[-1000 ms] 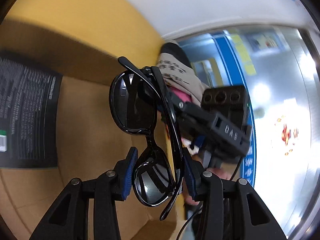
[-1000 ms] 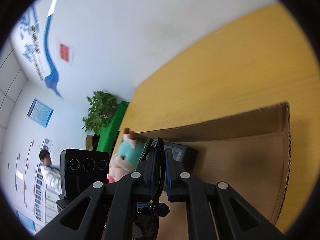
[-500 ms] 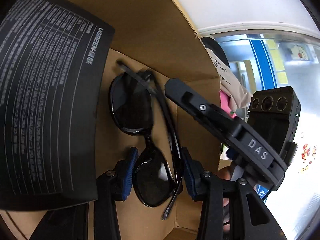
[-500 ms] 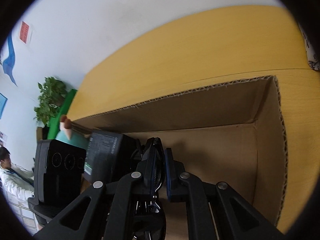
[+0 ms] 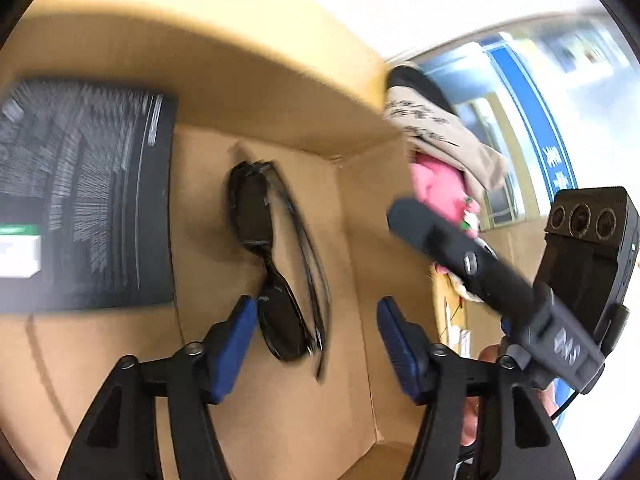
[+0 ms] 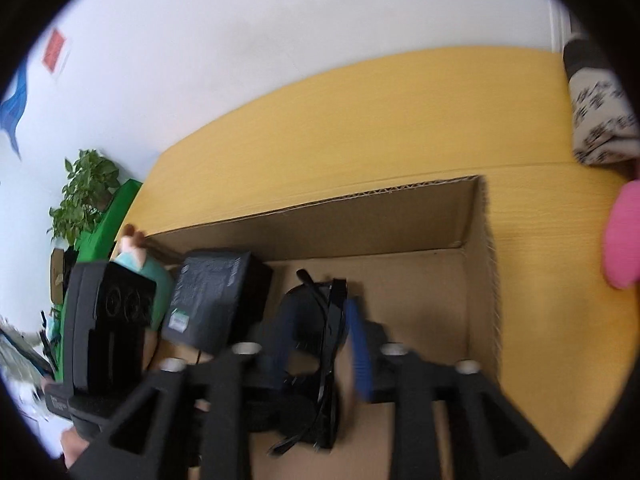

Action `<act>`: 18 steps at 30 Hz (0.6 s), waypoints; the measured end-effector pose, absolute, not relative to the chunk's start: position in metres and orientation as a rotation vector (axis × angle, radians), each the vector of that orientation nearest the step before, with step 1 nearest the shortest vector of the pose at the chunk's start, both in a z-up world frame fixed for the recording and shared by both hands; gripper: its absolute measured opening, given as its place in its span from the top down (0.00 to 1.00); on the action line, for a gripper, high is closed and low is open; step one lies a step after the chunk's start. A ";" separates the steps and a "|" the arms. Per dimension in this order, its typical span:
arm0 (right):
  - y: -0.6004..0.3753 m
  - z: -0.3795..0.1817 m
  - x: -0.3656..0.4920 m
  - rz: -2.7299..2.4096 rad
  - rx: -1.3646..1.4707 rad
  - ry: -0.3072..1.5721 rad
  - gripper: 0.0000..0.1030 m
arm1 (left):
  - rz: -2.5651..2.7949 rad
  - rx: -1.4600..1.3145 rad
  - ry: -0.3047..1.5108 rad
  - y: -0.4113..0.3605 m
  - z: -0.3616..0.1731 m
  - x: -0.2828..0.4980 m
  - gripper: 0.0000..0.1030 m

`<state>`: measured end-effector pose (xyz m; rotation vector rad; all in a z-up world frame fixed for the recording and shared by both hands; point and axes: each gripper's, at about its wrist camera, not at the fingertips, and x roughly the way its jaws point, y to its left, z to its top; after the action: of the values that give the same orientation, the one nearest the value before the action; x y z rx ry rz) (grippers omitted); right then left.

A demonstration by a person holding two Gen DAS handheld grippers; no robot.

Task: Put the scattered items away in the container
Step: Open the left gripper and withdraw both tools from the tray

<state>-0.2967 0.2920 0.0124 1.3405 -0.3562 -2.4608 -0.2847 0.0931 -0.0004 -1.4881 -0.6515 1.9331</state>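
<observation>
The glossy black plastic sunglasses (image 5: pixel 276 280) have dark lenses. The plain brown corrugated cardboard box (image 5: pixel 280 92) holds a flat black carton (image 5: pixel 84 196), far left, covered in fine white print with a green-and-white label. Both grippers are black with blue pads (image 5: pixel 236 344). The table (image 6: pixel 360 120) is yellow wood-grain; the soft thing (image 6: pixel 622 236) at right is pink.

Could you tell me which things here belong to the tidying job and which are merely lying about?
Part of the job:
- sunglasses, lying in the cardboard box
- black product box, inside too
- left gripper and right gripper, jaws opening

Just lying about:
- potted plant
- printed cloth
- wooden table
</observation>
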 end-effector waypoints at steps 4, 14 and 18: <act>0.294 0.048 -0.238 -2.540 1.218 -0.287 0.33 | 2.135 -1.360 -0.408 0.092 0.051 -0.233 0.17; 0.286 0.085 -0.092 -2.738 1.001 -0.109 0.27 | 2.546 -1.036 -0.371 0.048 0.132 -0.096 0.03; 0.272 0.084 -0.045 -2.754 0.991 -0.084 0.27 | 2.668 -0.959 -0.287 0.036 0.145 -0.045 0.00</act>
<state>-0.0454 0.2717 0.0836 0.9911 -0.0841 -2.7537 -0.0449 0.0364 0.1448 -0.9594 -0.2872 2.6679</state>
